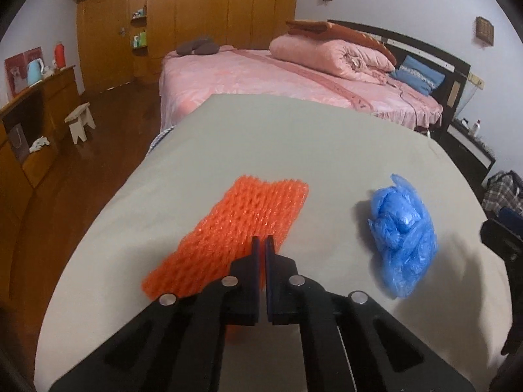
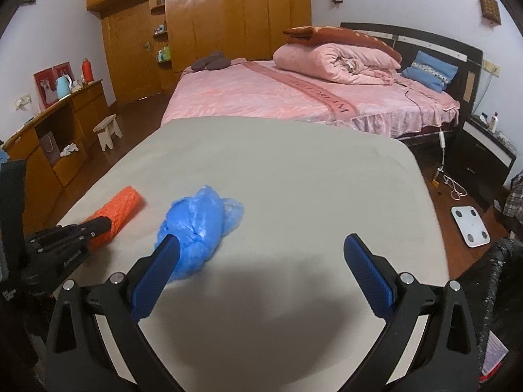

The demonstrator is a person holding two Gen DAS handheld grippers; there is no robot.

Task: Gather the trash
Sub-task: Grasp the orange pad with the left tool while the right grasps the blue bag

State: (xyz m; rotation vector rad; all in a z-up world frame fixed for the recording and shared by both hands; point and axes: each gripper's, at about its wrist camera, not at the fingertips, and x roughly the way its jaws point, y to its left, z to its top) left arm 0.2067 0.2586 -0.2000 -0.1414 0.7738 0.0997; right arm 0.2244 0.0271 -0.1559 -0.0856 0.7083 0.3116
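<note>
Left gripper: fingers nearly together, pinching the near edge of the orange foam net, which lies flat on the grey table and stretches ahead and left of the fingertips. Crumpled blue plastic sits right of the net, apart from it. Right gripper: spread wide, holding nothing; its left finger overlaps the plastic's near side, contact unclear.

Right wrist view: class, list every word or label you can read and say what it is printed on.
"DREAM", with what looks like "MY" beside it: on the pink bedsheet's darker band.
White lettering on the left tongs, shut on the orange foam net: too blurred to read.
Print on the red leaflet: too small to read.
</note>
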